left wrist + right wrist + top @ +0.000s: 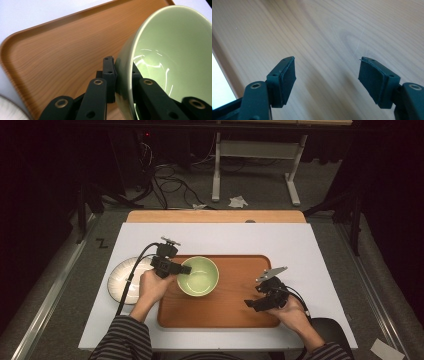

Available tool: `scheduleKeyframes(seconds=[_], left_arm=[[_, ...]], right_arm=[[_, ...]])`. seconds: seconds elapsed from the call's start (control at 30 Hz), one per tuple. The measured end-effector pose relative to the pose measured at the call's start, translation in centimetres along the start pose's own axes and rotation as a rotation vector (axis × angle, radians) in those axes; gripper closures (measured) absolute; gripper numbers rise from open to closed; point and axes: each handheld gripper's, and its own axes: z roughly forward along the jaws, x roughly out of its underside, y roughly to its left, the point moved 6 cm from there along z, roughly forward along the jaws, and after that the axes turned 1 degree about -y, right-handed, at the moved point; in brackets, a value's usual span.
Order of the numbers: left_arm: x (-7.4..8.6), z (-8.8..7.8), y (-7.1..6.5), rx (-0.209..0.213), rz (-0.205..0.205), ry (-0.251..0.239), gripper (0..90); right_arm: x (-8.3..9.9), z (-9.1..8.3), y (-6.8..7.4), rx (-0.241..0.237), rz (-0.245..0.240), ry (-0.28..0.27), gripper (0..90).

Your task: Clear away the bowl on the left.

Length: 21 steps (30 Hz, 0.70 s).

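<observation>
A pale green bowl sits on the left part of a brown wooden tray. My left gripper is shut on the bowl's left rim, one jaw outside and one inside. In the left gripper view the green bowl stands tilted over the tray, with its wall pinched between the fingers. My right gripper hovers low over the tray's right part, open. In the right gripper view its fingers stand wide apart above bare tray wood.
A white ribbed plate lies left of the tray on the white table top. Behind the table are a desk frame, cables and a crumpled paper on the floor.
</observation>
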Motion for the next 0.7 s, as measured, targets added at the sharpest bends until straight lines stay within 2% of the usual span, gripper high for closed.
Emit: scheduleKeyframes(seconds=[0.27, 0.47, 0.7], left_arm=[[-0.7, 1.5, -0.6, 0.010, 0.021, 0.021, 82.7], [-0.7, 2.7, -0.8, 0.000, 0.031, 0.047, 82.7], [-0.7, 4.3, -1.8, 0.013, 0.053, 0.082, 82.3]], right_arm=[[0.0, 0.0, 0.0, 0.000, -0.002, -0.002, 31.4], [0.0, -0.1, 0.0, -0.001, 0.007, -0.007, 31.4], [0.0, 0.0, 0.1, -0.001, -0.002, -0.003, 31.3]])
